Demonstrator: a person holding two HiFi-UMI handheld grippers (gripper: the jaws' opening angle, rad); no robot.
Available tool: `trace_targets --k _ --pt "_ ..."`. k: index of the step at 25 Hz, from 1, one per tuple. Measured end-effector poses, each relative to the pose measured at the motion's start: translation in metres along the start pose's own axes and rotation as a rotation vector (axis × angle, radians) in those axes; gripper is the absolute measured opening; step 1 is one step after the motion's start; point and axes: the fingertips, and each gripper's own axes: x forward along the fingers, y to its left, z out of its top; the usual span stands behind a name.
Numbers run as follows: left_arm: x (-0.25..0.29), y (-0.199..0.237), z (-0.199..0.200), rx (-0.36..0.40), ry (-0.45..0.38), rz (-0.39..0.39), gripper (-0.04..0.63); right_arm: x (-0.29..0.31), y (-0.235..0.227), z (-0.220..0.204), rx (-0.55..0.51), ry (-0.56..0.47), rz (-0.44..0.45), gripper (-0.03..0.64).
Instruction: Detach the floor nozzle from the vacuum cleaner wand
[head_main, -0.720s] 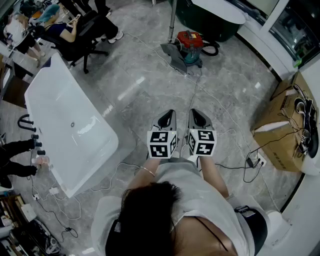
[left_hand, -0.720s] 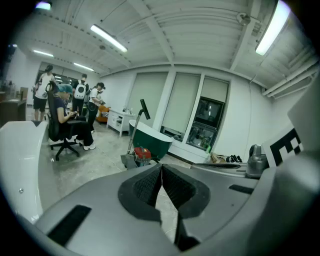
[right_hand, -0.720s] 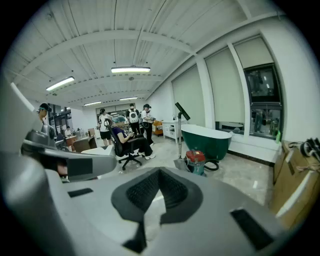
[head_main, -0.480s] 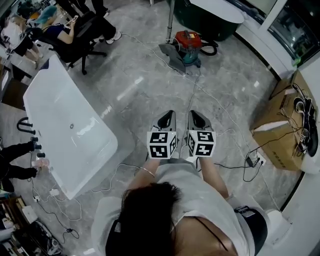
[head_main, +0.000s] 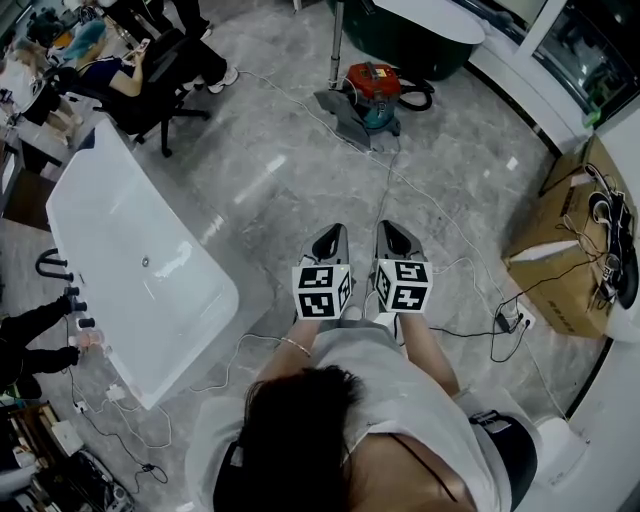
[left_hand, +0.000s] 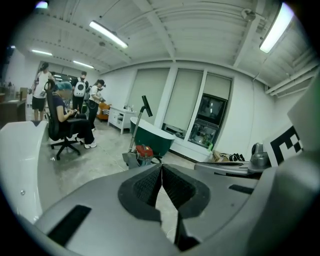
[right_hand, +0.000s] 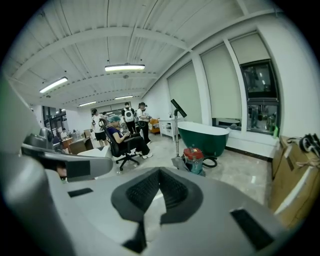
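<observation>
A red and teal vacuum cleaner (head_main: 378, 92) stands on the marble floor far ahead. Its grey floor nozzle (head_main: 340, 112) lies flat on the floor, on the end of the upright metal wand (head_main: 337, 45). The left gripper view shows the same wand (left_hand: 137, 127) and nozzle (left_hand: 131, 159) small and distant. In the right gripper view the nozzle (right_hand: 178, 163) sits beside the vacuum cleaner (right_hand: 193, 159). My left gripper (head_main: 335, 237) and right gripper (head_main: 392, 233) are side by side, well short of the vacuum. Both are shut with nothing between the pads.
A white bathtub (head_main: 130, 260) stands on the left and a dark green bathtub (head_main: 420, 30) behind the vacuum. A cardboard box (head_main: 560, 250) with cables on it is on the right. Cables and a power strip (head_main: 510, 322) lie on the floor. A seated person (head_main: 110, 60) is at far left.
The head view has drifted slightly, so the floor and white bathtub shift a little. Both grippers keep their place and stay shut.
</observation>
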Motion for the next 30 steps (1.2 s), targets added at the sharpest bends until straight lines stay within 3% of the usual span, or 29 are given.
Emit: trace_targets --k 21,30 --pt "0.04 0.076 0.038 0.005 0.032 -0.096 0.008 0.073 0.047 0.039 -0.013 -0.035 -0.04 0.015" --pt "0.043 0.095 0.04 0.025 0.058 -0.153 0.008 0.09 0.064 0.037 0.019 -0.024 -0.089 0.015"
